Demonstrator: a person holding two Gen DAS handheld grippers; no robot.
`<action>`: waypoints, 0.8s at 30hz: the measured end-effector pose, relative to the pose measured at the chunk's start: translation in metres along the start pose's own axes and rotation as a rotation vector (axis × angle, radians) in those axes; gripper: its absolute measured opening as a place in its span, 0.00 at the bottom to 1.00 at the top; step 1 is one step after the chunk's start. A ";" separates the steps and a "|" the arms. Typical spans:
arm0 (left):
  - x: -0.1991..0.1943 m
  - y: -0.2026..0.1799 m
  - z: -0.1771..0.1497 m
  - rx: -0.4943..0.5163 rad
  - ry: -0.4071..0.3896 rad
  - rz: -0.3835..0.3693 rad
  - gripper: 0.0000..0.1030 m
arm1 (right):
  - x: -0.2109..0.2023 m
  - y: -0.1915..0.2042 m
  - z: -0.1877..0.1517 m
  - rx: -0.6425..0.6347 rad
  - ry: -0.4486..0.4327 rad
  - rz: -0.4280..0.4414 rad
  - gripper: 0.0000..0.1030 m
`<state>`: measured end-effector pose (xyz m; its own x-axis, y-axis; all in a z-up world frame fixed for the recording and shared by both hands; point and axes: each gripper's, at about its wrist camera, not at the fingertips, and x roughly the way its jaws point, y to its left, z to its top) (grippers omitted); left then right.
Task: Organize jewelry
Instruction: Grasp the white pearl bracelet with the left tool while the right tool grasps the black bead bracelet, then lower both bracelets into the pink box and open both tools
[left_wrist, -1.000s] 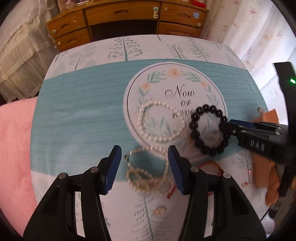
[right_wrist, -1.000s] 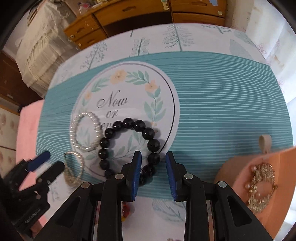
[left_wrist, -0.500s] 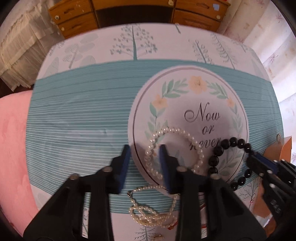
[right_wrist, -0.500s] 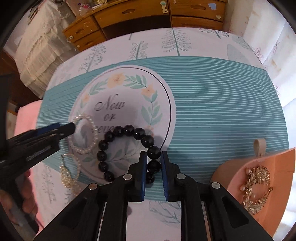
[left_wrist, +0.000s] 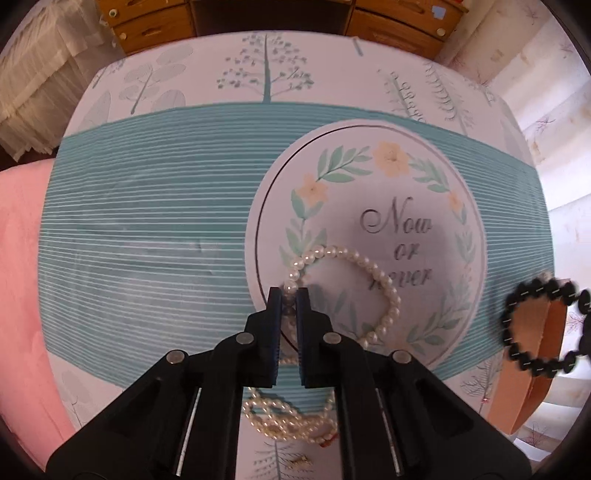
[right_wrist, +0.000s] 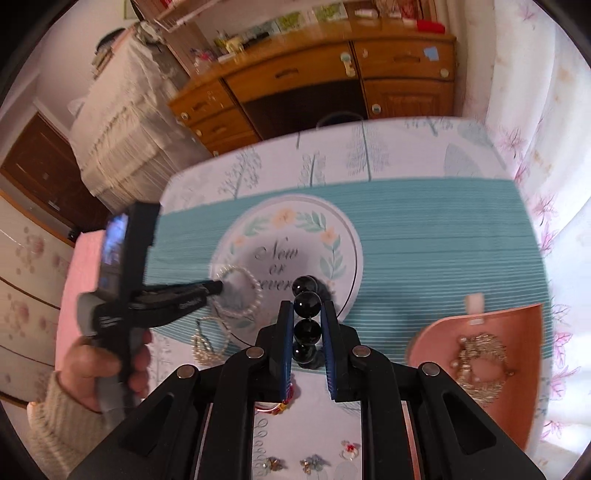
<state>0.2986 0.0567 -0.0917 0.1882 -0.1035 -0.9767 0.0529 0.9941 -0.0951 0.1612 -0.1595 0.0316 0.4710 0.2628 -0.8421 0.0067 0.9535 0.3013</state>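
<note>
My left gripper (left_wrist: 289, 295) is shut on the left side of a white pearl bracelet (left_wrist: 382, 284) that lies on the round "Now or never" print; it also shows in the right wrist view (right_wrist: 218, 285). My right gripper (right_wrist: 306, 308) is shut on a black bead bracelet (right_wrist: 306, 304) and holds it lifted off the table; the bracelet hangs in the air at the right of the left wrist view (left_wrist: 535, 328). A peach jewelry box (right_wrist: 480, 347) at the right holds a gold piece (right_wrist: 480, 365).
A tangled pearl necklace (left_wrist: 291, 417) lies near the table's front edge. A red-and-gold string piece (right_wrist: 277, 402) and several small earrings (right_wrist: 310, 461) lie in front. A wooden dresser (right_wrist: 332, 81) stands behind the table. A pink cushion (left_wrist: 18, 295) is at left.
My left gripper moved forward and closed on the pearl bracelet. My right gripper closed on the black bead bracelet and lifted it off the table toward the right.
</note>
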 end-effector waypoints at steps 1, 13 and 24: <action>-0.006 -0.003 -0.001 0.007 -0.013 -0.014 0.05 | -0.010 -0.001 0.001 -0.004 -0.014 0.002 0.14; -0.132 -0.092 -0.029 0.208 -0.225 -0.149 0.05 | -0.127 -0.055 -0.016 -0.006 -0.144 -0.080 0.14; -0.202 -0.196 -0.071 0.388 -0.322 -0.247 0.05 | -0.090 -0.116 -0.058 0.089 -0.016 -0.056 0.14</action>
<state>0.1805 -0.1144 0.1102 0.4109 -0.3974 -0.8205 0.4790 0.8599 -0.1766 0.0667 -0.2852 0.0464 0.4819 0.2063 -0.8516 0.1111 0.9496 0.2929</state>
